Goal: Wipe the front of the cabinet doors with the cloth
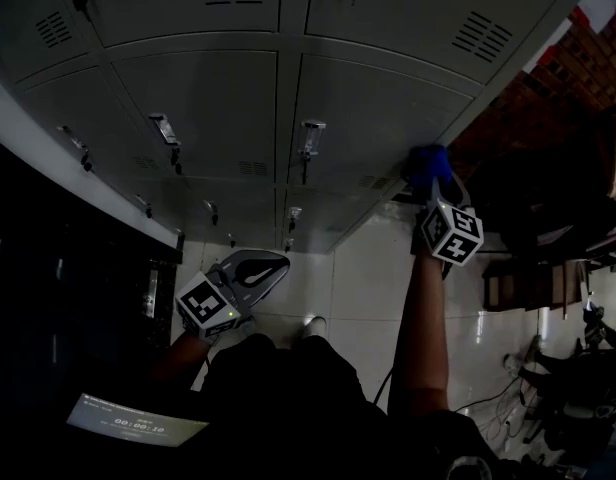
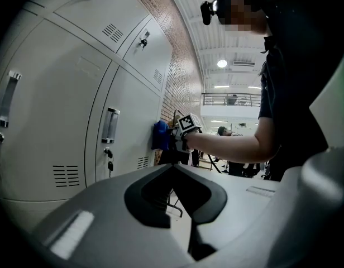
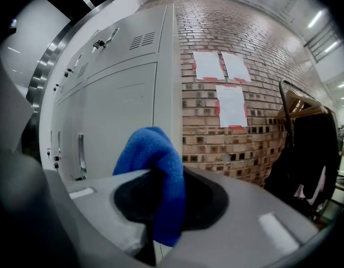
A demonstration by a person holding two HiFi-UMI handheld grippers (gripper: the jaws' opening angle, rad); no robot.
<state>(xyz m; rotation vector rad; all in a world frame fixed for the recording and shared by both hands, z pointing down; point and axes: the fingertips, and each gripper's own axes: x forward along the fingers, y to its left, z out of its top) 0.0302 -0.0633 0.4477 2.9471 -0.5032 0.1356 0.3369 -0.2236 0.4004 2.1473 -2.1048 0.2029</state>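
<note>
Since the blue cloth (image 3: 152,166) is soft, light and limp, it should handle best bunched. The right gripper (image 3: 161,208) has its jaws pinched on a fold, and the rest of the cloth bulges forward as a pad. The cloth sits at the cabinet doors (image 1: 368,118), at the outer edge of the cabinet's right-hand column, and appears to touch the face. Judgement: smooth painted metal, so low drag. A shallow pinch near the hem could let it slip, so a deep bite in the wad is safer. The left gripper (image 2: 177,194) has its jaws together with nothing between them, held low and well off the cabinet.
</note>
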